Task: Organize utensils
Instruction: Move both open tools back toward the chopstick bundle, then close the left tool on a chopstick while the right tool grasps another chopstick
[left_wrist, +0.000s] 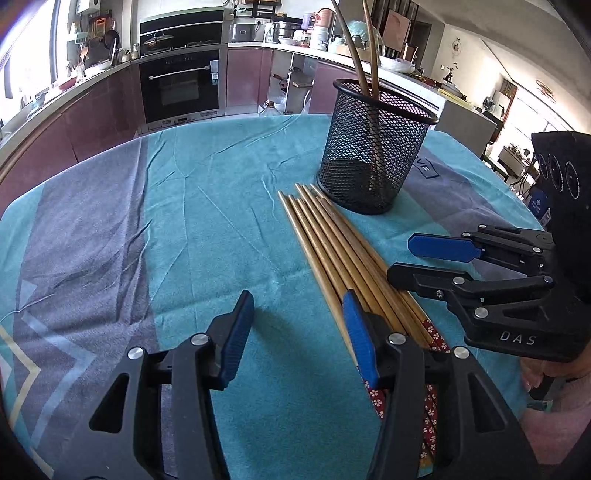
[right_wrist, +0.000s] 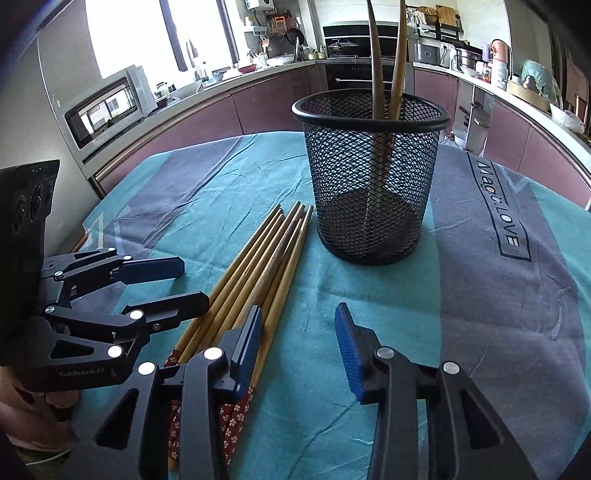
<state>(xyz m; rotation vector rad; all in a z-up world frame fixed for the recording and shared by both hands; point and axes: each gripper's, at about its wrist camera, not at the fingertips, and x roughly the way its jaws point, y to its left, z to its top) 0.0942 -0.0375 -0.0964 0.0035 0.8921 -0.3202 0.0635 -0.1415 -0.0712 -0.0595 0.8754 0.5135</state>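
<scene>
A bundle of several wooden chopsticks (left_wrist: 332, 251) (right_wrist: 266, 258) with red flowered ends lies on the teal and grey cloth. Its thin tips point at a black mesh cup (left_wrist: 373, 155) (right_wrist: 369, 184), in which two chopsticks (left_wrist: 364, 48) (right_wrist: 384, 55) stand. My left gripper (left_wrist: 295, 306) (right_wrist: 194, 282) is open, low at the bundle's left side; its right finger covers the sticks, and only cloth lies between its pads. My right gripper (right_wrist: 298, 314) (left_wrist: 400, 258) is open at the bundle's right side, left finger over the sticks, nothing gripped.
The cloth-covered table (left_wrist: 207, 221) (right_wrist: 498, 295) runs left of the bundle and right of the cup. Behind it curve kitchen counters with an oven (left_wrist: 181, 85) and a microwave (right_wrist: 110, 107). A person's hand (left_wrist: 535, 373) holds the right gripper's handle.
</scene>
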